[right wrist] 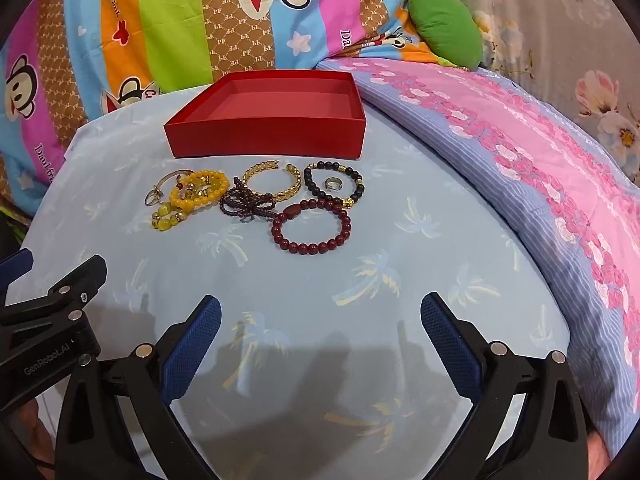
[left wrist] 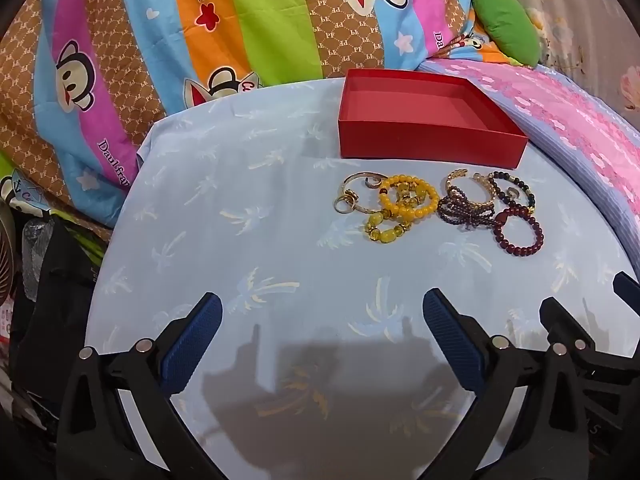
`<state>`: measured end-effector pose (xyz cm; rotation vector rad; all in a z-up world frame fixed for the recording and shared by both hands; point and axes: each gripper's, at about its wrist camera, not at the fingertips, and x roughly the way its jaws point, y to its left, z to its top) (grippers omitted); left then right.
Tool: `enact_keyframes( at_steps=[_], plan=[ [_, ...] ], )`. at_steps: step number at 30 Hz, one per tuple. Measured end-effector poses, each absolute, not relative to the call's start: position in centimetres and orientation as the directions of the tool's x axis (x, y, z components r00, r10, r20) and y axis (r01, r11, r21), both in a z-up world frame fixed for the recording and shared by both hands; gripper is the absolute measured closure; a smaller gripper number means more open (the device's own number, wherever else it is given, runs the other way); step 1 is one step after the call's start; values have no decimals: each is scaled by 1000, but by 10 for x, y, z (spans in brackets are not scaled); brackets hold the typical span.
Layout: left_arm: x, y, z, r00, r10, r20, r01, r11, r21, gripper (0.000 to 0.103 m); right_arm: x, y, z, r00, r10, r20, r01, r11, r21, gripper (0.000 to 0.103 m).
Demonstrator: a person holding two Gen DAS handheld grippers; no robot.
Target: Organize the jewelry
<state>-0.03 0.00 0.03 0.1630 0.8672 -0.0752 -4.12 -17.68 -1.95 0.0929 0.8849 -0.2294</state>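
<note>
An empty red box [left wrist: 430, 142] [right wrist: 266, 140] stands on the pale blue cloth. In front of it lie several pieces of jewelry: a yellow bead bracelet [left wrist: 408, 197] [right wrist: 198, 190], a thin gold bangle [left wrist: 356, 196] [right wrist: 162, 190], a gold cuff [right wrist: 274, 182], a dark red bead bracelet [left wrist: 520, 230] [right wrist: 312, 226], a black bead bracelet [right wrist: 334, 182] around a silver ring [right wrist: 333, 184], and a dark purple bead strand [left wrist: 460, 208] [right wrist: 244, 202]. My left gripper [left wrist: 322, 312] and right gripper [right wrist: 320, 312] are open and empty, well short of the jewelry.
A striped monkey-print quilt [left wrist: 160, 40] lies behind and to the left. A pink and blue blanket [right wrist: 540, 168] lies on the right with a green cushion [right wrist: 444, 26]. The right gripper's side shows in the left wrist view [left wrist: 580, 332]; the left gripper's shows in the right wrist view [right wrist: 52, 292].
</note>
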Motion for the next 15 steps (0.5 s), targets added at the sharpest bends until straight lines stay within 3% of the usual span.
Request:
enact_keyframes(
  at_steps=[15],
  plan=[
    [-5,4,9,659,-5,-752,127,986,104,7,-43,-164,-6,636,-183,-750,231,972,-41,6]
  ],
)
